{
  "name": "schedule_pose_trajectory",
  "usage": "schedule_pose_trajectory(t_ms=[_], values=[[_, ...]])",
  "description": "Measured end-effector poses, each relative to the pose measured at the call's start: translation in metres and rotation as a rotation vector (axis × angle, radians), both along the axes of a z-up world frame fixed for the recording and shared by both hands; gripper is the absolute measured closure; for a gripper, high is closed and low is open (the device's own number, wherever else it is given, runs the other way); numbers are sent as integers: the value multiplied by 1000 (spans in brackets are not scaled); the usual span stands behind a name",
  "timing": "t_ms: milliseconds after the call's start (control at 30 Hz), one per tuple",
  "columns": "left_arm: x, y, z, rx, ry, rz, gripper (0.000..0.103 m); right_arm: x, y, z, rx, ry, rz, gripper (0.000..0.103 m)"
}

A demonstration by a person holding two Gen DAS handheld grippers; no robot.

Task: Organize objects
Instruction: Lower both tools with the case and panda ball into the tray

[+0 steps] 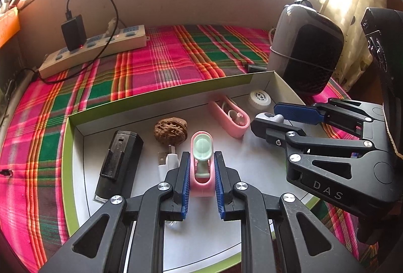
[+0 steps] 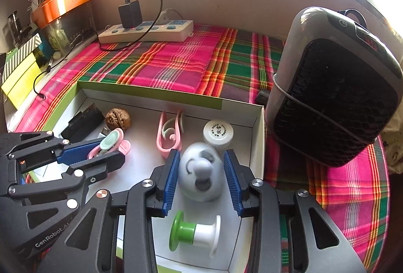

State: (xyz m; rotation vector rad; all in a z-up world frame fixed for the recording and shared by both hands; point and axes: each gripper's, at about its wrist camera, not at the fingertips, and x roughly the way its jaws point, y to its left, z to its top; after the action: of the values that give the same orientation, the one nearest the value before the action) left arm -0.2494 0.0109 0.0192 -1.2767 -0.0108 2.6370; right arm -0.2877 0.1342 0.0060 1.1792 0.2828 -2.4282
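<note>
A shallow white box with a green rim (image 1: 151, 96) lies on a plaid cloth. My left gripper (image 1: 201, 157) is shut on a pink holder with a mint-green insert (image 1: 201, 147), held just over the box floor; in the right wrist view the same gripper (image 2: 108, 152) comes in from the left. My right gripper (image 2: 201, 154) has its blue pads against both sides of a grey egg-shaped object (image 2: 201, 172), which is blurred. In the left wrist view the right gripper (image 1: 267, 118) sits at the box's right side with that grey object (image 1: 274, 118) between its tips.
Inside the box lie a black device (image 1: 118, 162), a walnut (image 1: 171, 130), a white USB adapter (image 1: 168, 159), a pink clip case (image 1: 229, 116), a white round cap (image 1: 260, 97) and a green-and-white spool (image 2: 195, 232). A heater (image 1: 307, 51) stands at the right, a power strip (image 1: 100, 46) at the back.
</note>
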Motion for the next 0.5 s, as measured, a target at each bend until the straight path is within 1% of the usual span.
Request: schedule_pose_trajectory(t_ms=[500], values=[[0,0,-3,-1,-6,3,87,-1,-2,-1,6,10,3,66]])
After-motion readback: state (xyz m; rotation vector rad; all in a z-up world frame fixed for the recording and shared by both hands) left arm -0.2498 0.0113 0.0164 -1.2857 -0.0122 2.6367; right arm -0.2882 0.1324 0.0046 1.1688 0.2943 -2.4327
